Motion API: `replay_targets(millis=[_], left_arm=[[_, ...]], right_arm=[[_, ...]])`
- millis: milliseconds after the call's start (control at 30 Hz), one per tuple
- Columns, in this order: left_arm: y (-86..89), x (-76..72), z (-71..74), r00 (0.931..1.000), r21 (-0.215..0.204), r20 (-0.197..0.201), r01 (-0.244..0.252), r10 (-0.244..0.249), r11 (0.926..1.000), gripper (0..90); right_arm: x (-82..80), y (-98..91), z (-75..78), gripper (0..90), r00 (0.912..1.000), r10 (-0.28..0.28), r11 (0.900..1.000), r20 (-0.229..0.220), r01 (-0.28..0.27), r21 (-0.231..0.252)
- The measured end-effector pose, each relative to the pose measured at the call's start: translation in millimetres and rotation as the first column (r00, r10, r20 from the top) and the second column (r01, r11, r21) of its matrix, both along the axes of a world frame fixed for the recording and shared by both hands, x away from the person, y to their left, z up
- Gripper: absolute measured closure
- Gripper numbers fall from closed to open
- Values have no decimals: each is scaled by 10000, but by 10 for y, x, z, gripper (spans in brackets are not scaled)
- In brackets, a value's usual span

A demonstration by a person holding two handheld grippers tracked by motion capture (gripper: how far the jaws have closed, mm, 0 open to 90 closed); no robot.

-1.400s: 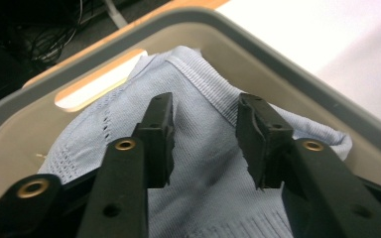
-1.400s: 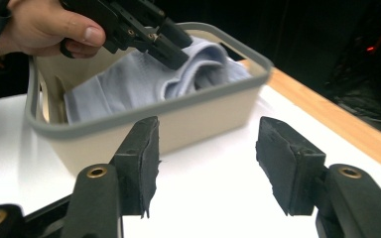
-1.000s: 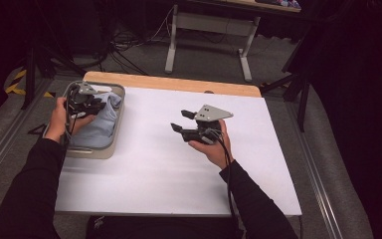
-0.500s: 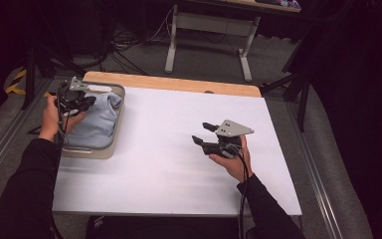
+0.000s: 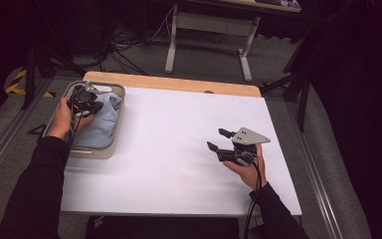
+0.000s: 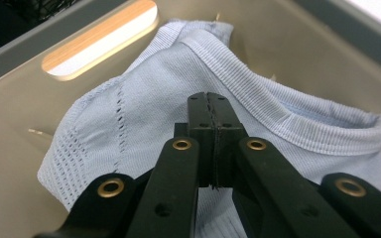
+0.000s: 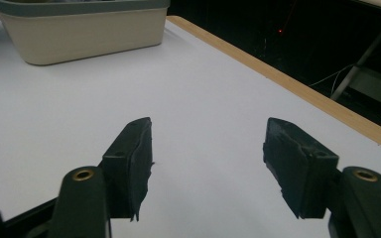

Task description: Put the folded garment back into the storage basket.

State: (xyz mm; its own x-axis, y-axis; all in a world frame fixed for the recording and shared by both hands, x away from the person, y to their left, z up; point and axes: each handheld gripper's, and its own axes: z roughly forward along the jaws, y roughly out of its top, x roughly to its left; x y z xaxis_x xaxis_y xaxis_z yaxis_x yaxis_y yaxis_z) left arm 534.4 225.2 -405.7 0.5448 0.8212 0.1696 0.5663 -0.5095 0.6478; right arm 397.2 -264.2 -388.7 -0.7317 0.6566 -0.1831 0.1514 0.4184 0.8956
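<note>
The left gripper (image 6: 211, 106) has its jaws pinched together against the pale blue knit garment (image 6: 144, 114) in the beige bin (image 5: 110, 144). Whether fabric is caught, I cannot tell. Lift slowly; the right gripper (image 7: 208, 148), jaws wide and empty and just opening, waits over the white tabletop (image 5: 179, 149).

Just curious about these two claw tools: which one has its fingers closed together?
The left gripper, over the light blue garment in the bin; the right gripper's fingers stand apart.

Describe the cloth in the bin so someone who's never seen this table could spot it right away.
On the white-topped table, look to its far left corner, where a beige rectangular plastic bin sits. Inside lies a crumpled pale blue ribbed knit garment, the table's one soft, coloured thing, with the left hand-held gripper closed over it.
</note>
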Motion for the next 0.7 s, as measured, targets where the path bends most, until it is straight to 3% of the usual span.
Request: replay_targets(millis=[67, 200, 333, 433, 533, 600, 700], left_arm=[[-28, 21, -39, 9998, 336, -177, 57, -51, 9994, 896], [-40, 63, -80, 9979, 532, -636, 187, -153, 9984, 876], [-53, 92, -86, 9969, 820, -688, 449, -393, 9956, 856], [-18, 96, -23, 9994, 591, -260, 248, -233, 9979, 854], [49, 87, 68, 9989, 219, 412, -234, 225, 9995, 865], [112, 122, 131, 9972, 203, 438, -618, 609, 9979, 874], [128, 144, 137, 9973, 142, 353, -650, 645, 9978, 874]], right_arm=[[5, -11, -11, 365, 10000, 3, 10000, -34, -3, -16], [2, 14, -30, 361, 10000, 75, 9998, -33, -76, -161], [6, 42, -64, 357, 9997, 225, 9993, -28, -225, -288], [33, 38, -113, 357, 9995, 225, 9993, -218, -231, -289], [45, 30, -128, 357, 9994, 203, 9995, -266, -209, -236], [49, 28, -126, 356, 9995, 228, 9994, -229, -234, -262], [46, 32, -125, 355, 9995, 218, 9993, -218, -225, -283]])
